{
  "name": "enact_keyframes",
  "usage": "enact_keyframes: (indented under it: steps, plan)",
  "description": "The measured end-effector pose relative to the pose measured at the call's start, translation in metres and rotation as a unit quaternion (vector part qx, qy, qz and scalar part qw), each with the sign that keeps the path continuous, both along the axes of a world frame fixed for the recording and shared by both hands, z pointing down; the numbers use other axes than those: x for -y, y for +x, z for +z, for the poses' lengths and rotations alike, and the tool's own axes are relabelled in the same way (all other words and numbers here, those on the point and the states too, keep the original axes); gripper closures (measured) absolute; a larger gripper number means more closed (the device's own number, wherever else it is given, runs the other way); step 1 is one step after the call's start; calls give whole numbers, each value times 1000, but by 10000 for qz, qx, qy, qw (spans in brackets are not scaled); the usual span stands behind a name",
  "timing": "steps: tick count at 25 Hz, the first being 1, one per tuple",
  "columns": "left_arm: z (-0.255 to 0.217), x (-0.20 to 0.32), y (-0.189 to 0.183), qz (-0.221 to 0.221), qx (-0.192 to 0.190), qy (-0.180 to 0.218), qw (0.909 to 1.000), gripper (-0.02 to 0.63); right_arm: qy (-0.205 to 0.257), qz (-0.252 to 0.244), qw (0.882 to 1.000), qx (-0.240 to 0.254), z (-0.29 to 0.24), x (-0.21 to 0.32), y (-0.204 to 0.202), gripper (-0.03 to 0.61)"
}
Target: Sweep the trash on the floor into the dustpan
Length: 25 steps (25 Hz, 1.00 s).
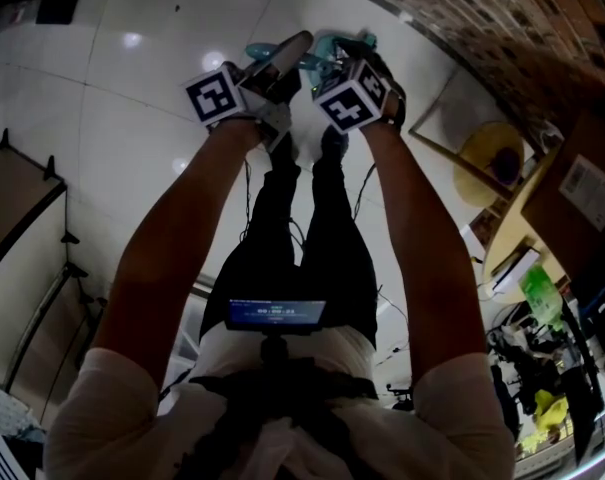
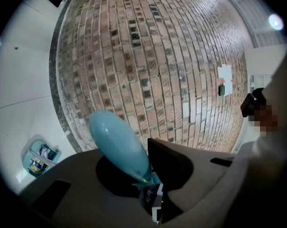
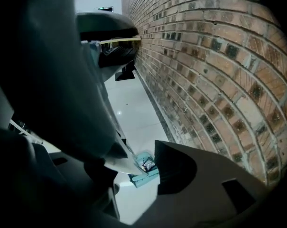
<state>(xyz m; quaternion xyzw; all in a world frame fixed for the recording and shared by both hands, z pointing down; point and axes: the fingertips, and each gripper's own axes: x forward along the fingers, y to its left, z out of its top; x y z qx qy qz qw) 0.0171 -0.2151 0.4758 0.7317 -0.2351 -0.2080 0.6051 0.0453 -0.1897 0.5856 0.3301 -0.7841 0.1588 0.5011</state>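
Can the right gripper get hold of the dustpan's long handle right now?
Probably yes. The right gripper has its jaws apart, and the handle running down to the dustpan lies between them, with nothing blocking it.

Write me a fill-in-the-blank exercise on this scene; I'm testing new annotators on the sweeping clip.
The wall is built of ____.
The dustpan stands on the ____.
Trash lies ____ the dustpan.
The left gripper grips a teal ____.
Missing words: brick; floor; inside; handle.
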Motion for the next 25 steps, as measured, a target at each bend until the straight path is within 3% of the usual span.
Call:
enact_keyframes:
  steps: [3,14,25]
  plan:
    - [3,-1,-4,-50,16,-50,10000,549,4,80,10000,-21,3,0,2,362]
    - [6,-1,-18,-124,310,16,9994,425,-123,283,9994,184,17,-9,11,192]
    - [5,-4,-30,-98,424,122,9990,397,-96,446,9989,110,14,-18,30,149]
